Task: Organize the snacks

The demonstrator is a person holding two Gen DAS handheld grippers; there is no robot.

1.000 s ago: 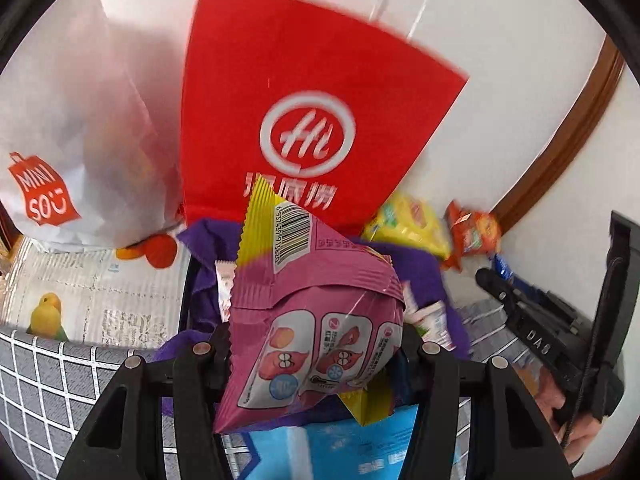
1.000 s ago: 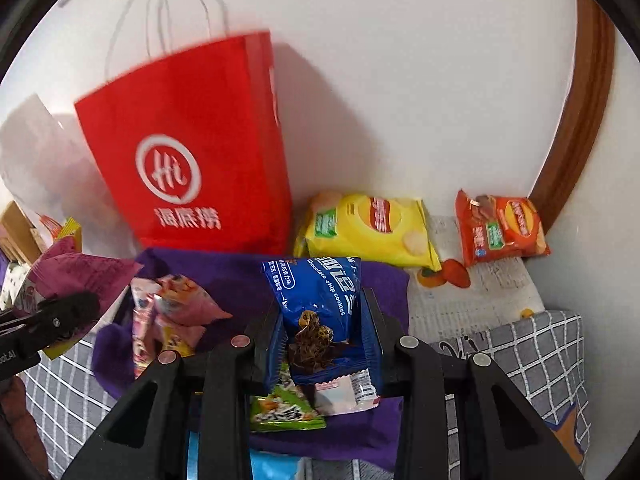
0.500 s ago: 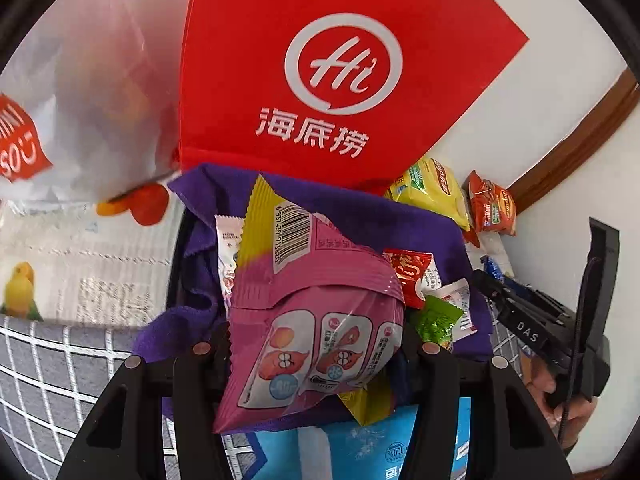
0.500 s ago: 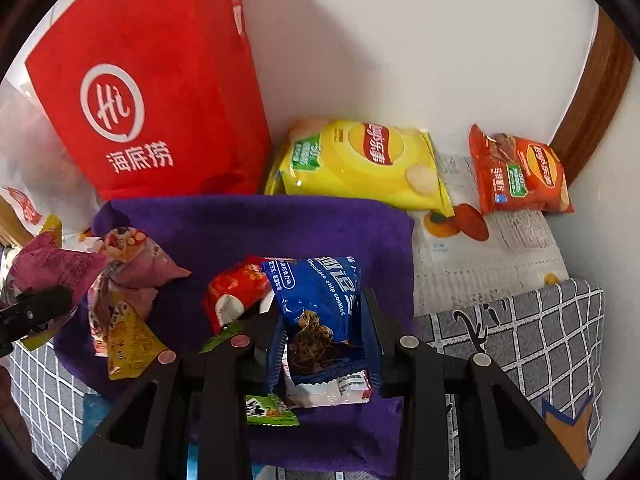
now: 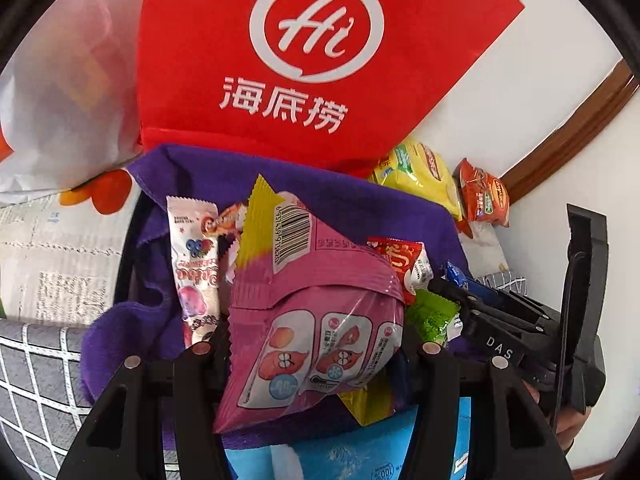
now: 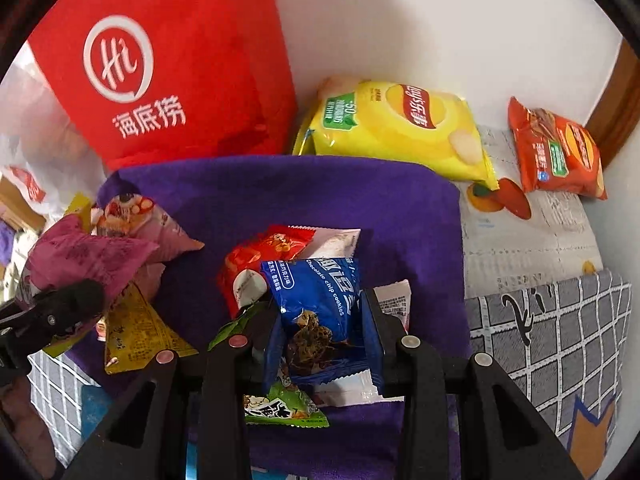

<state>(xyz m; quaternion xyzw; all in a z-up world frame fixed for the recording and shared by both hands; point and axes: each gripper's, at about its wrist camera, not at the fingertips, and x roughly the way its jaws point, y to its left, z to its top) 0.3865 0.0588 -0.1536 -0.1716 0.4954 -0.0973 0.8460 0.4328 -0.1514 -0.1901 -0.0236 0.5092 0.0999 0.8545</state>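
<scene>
My left gripper [image 5: 316,350] is shut on a pink snack pouch [image 5: 316,320] with a yellow top and a barcode, held just above a purple cloth [image 5: 360,200]. My right gripper [image 6: 320,332] is shut on a blue chocolate chip cookie packet [image 6: 320,300], low over the same purple cloth [image 6: 320,200]. On the cloth lie a red packet [image 6: 260,256], a green packet [image 6: 288,408], a yellow packet [image 6: 136,332] and a pink candy packet [image 5: 196,272]. The left gripper and its pouch [image 6: 80,264] show at the left edge of the right wrist view.
A red paper bag [image 6: 172,64] stands behind the cloth against the white wall, with a white plastic bag [image 5: 60,80] to its left. A yellow chip bag [image 6: 400,128] and an orange chip bag [image 6: 556,152] lie at the back right. A grey checked cover [image 6: 552,340] spreads right.
Both grippers have come down and tilted lower toward the purple cloth, each keeping its packet. The red bag and chip bags have slid up in both views, and more packets on the cloth show.
</scene>
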